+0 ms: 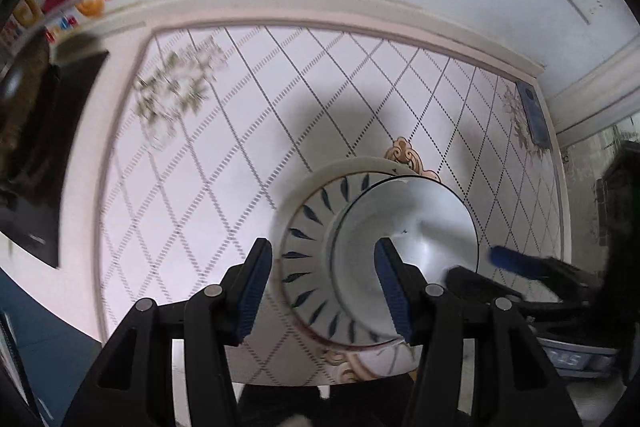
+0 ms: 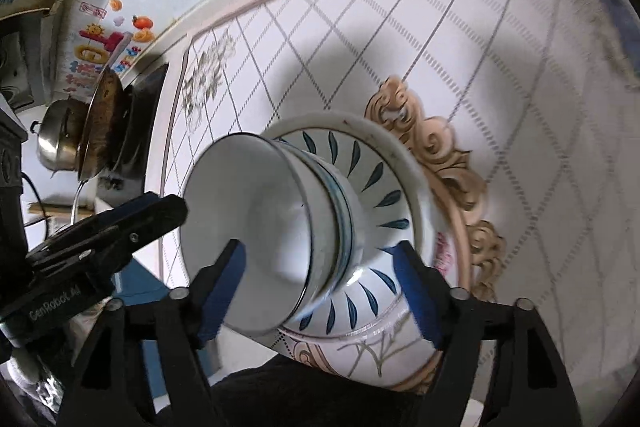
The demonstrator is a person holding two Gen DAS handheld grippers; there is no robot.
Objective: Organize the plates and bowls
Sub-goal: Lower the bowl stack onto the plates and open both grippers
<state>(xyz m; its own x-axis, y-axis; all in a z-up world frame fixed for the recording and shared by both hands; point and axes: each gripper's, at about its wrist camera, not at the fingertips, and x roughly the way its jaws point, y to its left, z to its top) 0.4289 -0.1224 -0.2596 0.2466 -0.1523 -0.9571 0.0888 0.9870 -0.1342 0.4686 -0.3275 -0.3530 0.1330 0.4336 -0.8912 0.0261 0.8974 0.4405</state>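
White bowls with a blue band (image 2: 280, 227) are stacked on a white plate with blue leaf marks (image 2: 384, 179), which lies on a larger white plate (image 2: 400, 351) on the patterned table. My right gripper (image 2: 324, 279) is open, its jaws either side of the bowls' rim and wall. My left gripper (image 1: 324, 279) is open; its right finger is over the top bowl (image 1: 416, 223) and its left finger outside the leaf plate (image 1: 308, 227). The left gripper also shows in the right wrist view (image 2: 132, 223), and the right gripper in the left wrist view (image 1: 516, 263).
The table (image 1: 248, 115) has a diamond grid, gold scrollwork and a raised rim. A steel pot (image 2: 60, 143) and a dark pan (image 2: 104, 123) stand at its left end by a colourful box (image 2: 96, 43). A dark phone (image 1: 532, 115) lies at the right edge.
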